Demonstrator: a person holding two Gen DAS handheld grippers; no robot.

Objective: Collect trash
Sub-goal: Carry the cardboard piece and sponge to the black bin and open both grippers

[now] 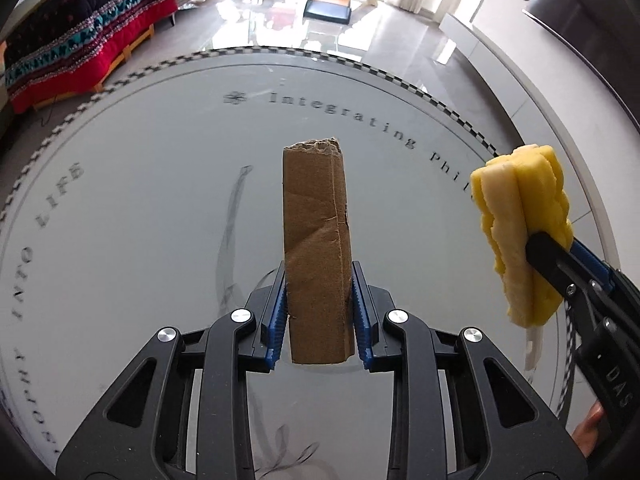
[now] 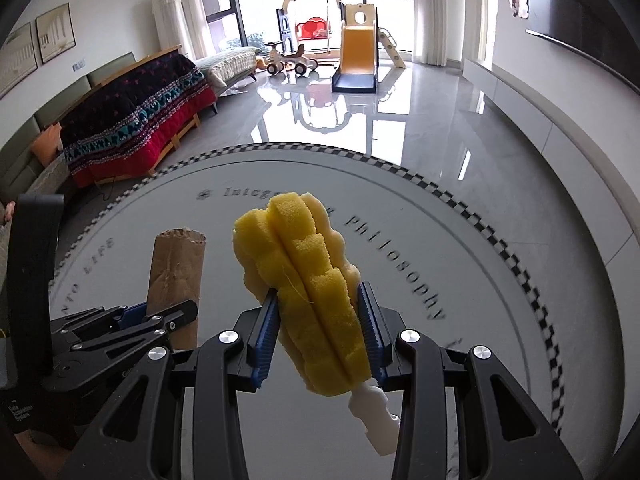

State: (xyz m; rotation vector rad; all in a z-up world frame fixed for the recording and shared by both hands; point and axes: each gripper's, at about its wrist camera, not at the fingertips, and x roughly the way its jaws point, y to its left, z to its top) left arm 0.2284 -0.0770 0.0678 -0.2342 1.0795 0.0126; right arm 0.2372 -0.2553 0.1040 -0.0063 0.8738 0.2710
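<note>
My left gripper (image 1: 319, 280) is shut on a flattened brown cardboard tube (image 1: 316, 240) and holds it upright above the round grey table (image 1: 140, 200). My right gripper (image 2: 318, 304) is shut on a yellow sponge brush head (image 2: 308, 288) with a white plastic stub (image 2: 374, 412) at its lower end. The sponge (image 1: 520, 236) and the right gripper (image 1: 560, 264) show at the right in the left wrist view. The tube (image 2: 176, 276) and the left gripper (image 2: 132, 324) show at the left in the right wrist view.
The table has a checkered rim (image 2: 520, 264) and printed lettering. Beyond it lie a glossy floor, a sofa with a red and dark patterned blanket (image 2: 136, 120), a yellow toy slide (image 2: 358, 54) and ride-on toys (image 2: 288, 62). A white low cabinet (image 2: 560, 120) runs along the right.
</note>
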